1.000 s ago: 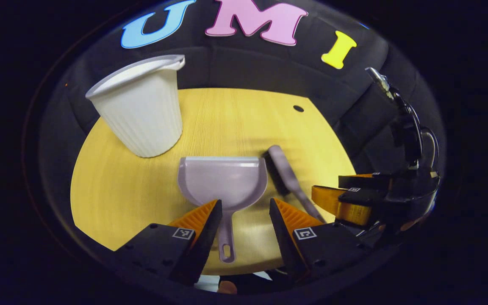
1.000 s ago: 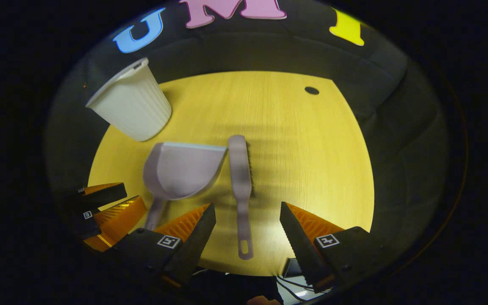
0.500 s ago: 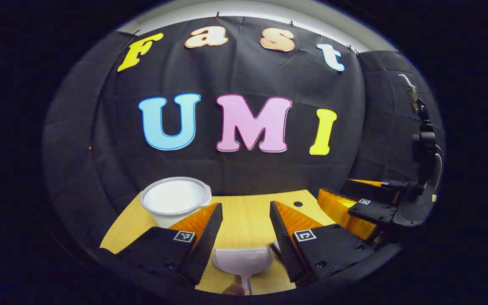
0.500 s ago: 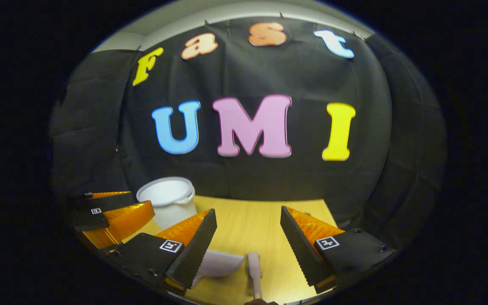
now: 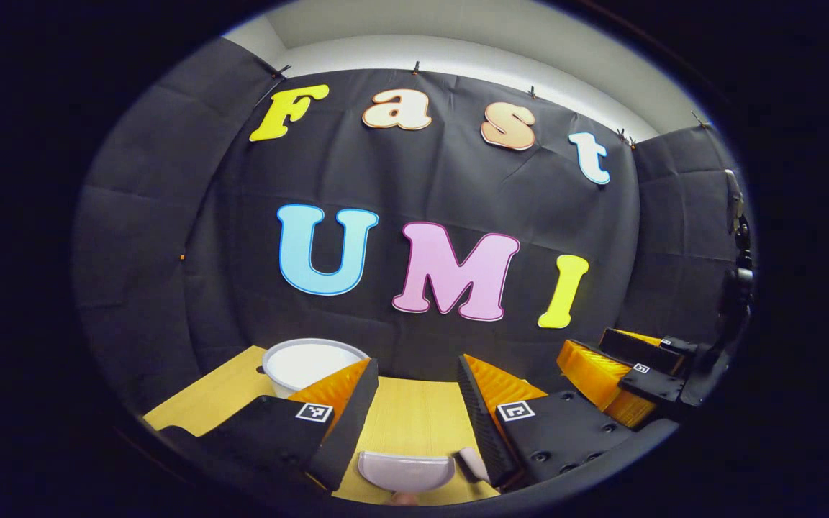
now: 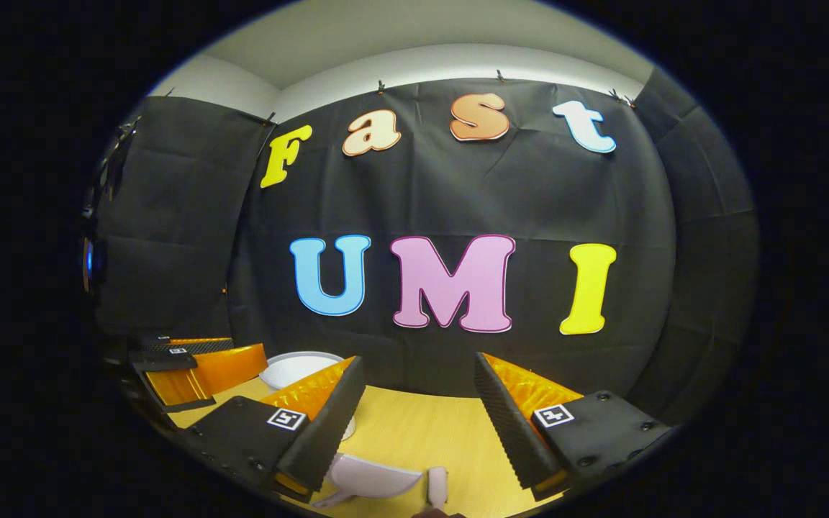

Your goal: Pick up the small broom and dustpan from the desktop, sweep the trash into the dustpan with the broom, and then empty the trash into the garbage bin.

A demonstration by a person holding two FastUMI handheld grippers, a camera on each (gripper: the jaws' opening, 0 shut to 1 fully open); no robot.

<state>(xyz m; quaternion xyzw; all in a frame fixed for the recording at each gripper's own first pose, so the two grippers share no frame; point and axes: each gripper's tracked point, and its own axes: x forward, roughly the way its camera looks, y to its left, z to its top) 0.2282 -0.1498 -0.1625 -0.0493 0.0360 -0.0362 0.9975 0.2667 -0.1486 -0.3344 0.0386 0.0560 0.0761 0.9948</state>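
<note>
Both the left gripper [image 5: 416,392] and right gripper [image 6: 418,392] hang with jaws apart, holding nothing. The dustpan [image 5: 406,471] lies before the white garbage bin [image 5: 308,364], broom [image 6: 437,485] just beside it.

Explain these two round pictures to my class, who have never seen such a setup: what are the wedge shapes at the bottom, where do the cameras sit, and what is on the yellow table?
There is no robot here. A person holds a two-finger gripper in each hand, and a fisheye camera rides on each, looking forward along its fingers. The wedges at the bottom are those fingers. In the left gripper view you see the left gripper, fingers apart, holding nothing; off to the side is the other one. The right gripper view shows the right gripper, also open and empty. On the wooden table lie a pale dustpan and beside it the small broom, both untouched. Farther back stands a white garbage bin. Both cameras point mostly at the booth's black wall.
</note>
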